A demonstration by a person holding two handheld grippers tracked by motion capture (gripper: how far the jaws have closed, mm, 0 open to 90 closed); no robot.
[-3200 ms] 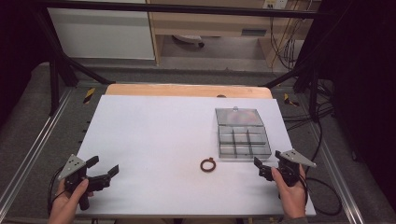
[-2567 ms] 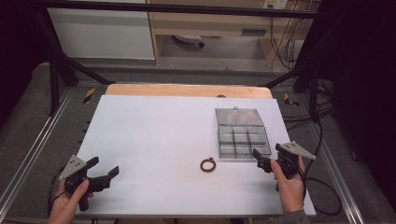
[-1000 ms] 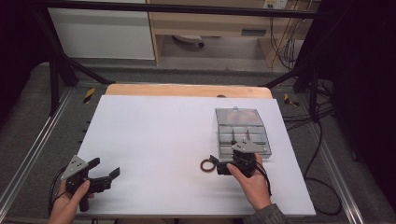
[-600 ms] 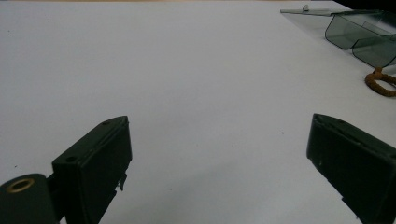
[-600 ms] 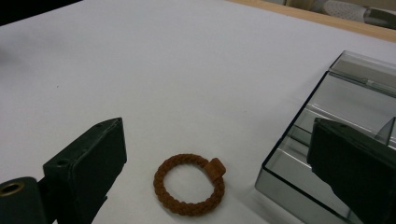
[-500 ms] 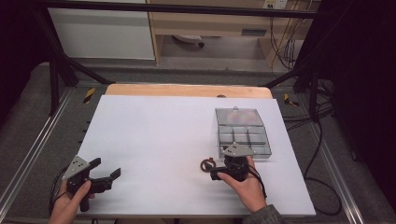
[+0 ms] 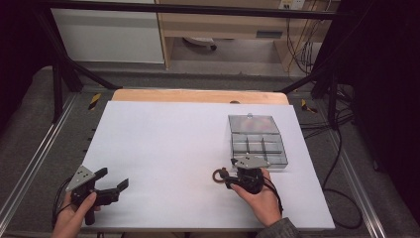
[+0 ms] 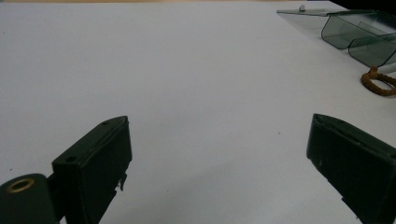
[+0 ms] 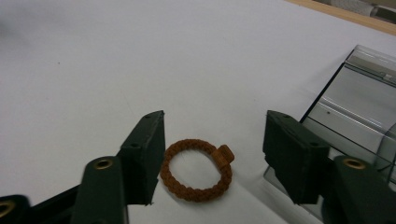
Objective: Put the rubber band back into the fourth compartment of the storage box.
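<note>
Right tool (image 9: 212, 154): jaws half-closed and just now narrowing, the braided brown ring (image 9: 197, 169) lying flat on the worktop (image 9: 93, 60) between them. One jaw stands just beside the ring's rim; the other is still apart from it, on the side of the ring's small knot. No firm pinch is evident yet, so the ring reads as bracketed, not held.

Judgement: the step in hand is the grasp. To do it well, keep the jaw tips low against the worktop, centre the ring so both pads meet the braid together, and close slowly so that the ring does not skid aside.

Just beyond that tool sits the clear compartment box (image 9: 355, 98), lid open.

Left tool (image 7: 111, 187): jaws wide, empty, resting well apart from the ring.
</note>
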